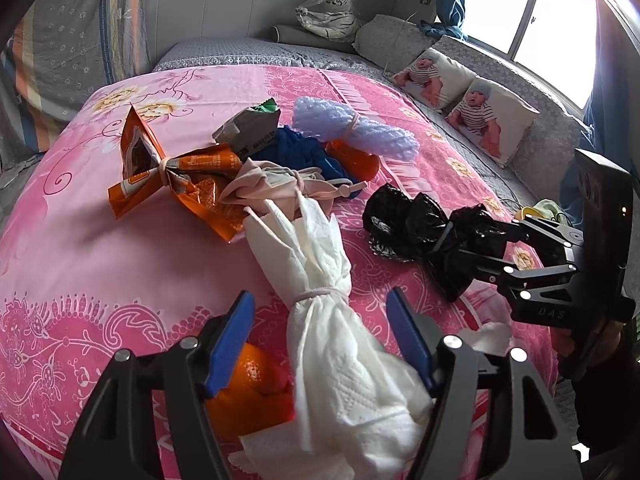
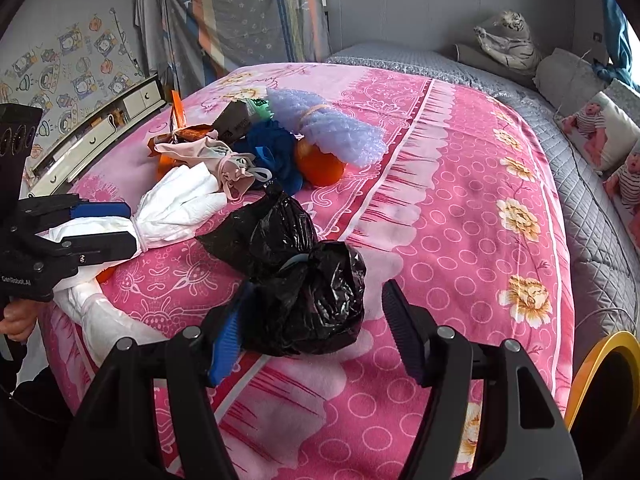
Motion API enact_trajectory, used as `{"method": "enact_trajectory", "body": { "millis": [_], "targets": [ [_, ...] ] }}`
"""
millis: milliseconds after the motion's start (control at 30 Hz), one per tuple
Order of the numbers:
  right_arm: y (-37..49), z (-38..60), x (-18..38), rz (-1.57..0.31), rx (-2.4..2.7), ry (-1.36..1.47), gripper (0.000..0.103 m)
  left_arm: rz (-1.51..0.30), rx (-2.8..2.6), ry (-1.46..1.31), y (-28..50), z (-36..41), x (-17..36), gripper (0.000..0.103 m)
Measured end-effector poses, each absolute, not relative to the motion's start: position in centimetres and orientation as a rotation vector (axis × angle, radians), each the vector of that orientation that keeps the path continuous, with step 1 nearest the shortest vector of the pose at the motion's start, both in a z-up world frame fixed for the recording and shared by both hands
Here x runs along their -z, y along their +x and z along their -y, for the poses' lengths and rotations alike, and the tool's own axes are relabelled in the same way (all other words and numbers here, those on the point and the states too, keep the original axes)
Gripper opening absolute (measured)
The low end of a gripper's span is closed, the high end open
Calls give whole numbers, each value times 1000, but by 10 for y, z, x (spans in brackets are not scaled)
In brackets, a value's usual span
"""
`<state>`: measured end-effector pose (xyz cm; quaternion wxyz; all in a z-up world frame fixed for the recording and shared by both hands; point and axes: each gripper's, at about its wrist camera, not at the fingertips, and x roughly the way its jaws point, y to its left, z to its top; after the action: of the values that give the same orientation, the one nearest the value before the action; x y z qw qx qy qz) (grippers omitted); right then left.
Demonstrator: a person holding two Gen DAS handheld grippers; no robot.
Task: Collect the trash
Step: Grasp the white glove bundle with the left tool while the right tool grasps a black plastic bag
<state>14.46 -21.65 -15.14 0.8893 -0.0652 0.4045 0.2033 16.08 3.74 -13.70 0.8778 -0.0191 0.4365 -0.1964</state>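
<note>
In the left wrist view, the left gripper (image 1: 320,332) straddled the white tissue bundle (image 1: 340,340), which ran from the lower centre of the frame up toward the middle. Its blue pads (image 1: 234,336) stood on either side of the bundle with a gap showing, not pressing, so nothing was pinched. An orange fruit (image 1: 248,392) lay just under the left pad.

In the right wrist view, the right gripper (image 2: 310,336) framed the black plastic bag (image 2: 300,292) at the centre of the frame. Its left pad touched the bag's edge; the right pad stood clear, fingers spread.

The remaining trash sat piled in the upper middle of the pink bedsheet (image 1: 100,260): an orange wrapper (image 1: 160,172), a blue cloth (image 1: 296,148), a lilac foam roll (image 1: 352,128) and a beige rag (image 1: 264,184).

Risks, as a judgement: the tissue was soft and loose, so a closing pinch might catch only a fold and let the rest slip, or trap the fruit alongside. The bag sat off-centre between the right fingers, so closing could push it sideways. The two grippers worked near each other and might collide
</note>
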Motion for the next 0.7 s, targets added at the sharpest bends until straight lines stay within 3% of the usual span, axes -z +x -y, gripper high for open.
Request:
{"method": "enact_trajectory", "body": {
  "millis": [67,333,467,700],
  "targets": [
    [147,216,153,-853,-422,-134,57,-927,424,-48,162,-36,139,51],
    [153,211,157,-889,-429,-127,39,-957,400,-39,169,-33,144,30],
    [155,215,156,-898,-429,-95,29,-962,391,-60,169,-39,143,28],
    [141,232,136,-811,-387,-44,26,-902,399,-107,157,-47,121,27]
  ]
}}
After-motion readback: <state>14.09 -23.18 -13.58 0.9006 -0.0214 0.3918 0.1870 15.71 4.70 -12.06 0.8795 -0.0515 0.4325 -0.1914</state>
